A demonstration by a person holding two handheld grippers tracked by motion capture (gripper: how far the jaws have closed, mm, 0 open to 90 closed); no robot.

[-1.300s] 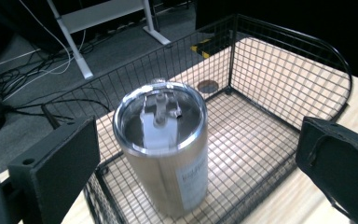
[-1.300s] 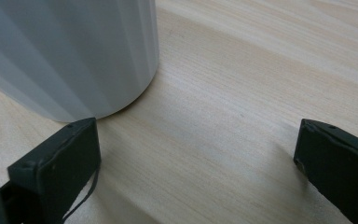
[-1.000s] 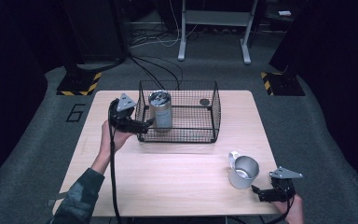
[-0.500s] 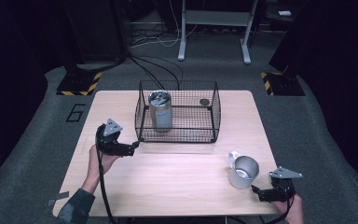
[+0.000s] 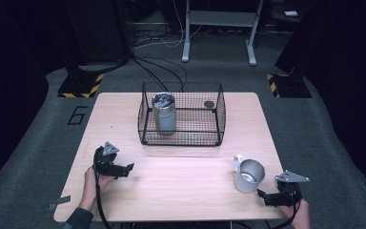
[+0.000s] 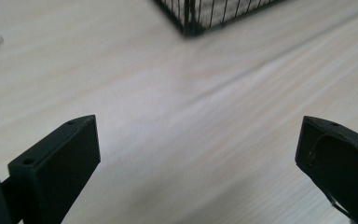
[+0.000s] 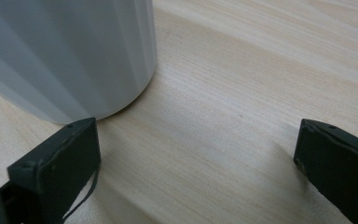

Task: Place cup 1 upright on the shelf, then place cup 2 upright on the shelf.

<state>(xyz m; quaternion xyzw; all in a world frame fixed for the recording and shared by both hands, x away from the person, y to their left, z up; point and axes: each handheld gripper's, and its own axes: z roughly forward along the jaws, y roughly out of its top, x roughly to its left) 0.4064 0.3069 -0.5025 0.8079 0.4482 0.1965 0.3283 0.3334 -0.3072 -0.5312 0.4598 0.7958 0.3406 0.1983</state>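
Observation:
A black wire basket (image 5: 181, 139) stands at the back middle of the wooden table (image 5: 181, 191). Inside it a silver can (image 5: 164, 113) stands upright at the left, and a small dark disc (image 5: 209, 104) lies at the back right. A metal jug (image 5: 248, 175) stands at the front right. My left gripper (image 5: 126, 168) rests low over the front left of the table, open, with only bare wood between its jaws. My right gripper (image 5: 261, 194) sits at the front right edge, open, just beside the jug (image 7: 70, 51), whose pale wall rises close above the left jaw.
A corner of the basket (image 6: 200, 18) shows at the top of the left gripper view. Bare wood lies between the two grippers. Beyond the table are dark carpet, cables, yellow-black striped stand feet (image 5: 81, 86) and a metal frame (image 5: 219, 28).
My left gripper has drawn back from beside the basket toward the front left of the table and dropped low. The right gripper has stayed put by the jug.

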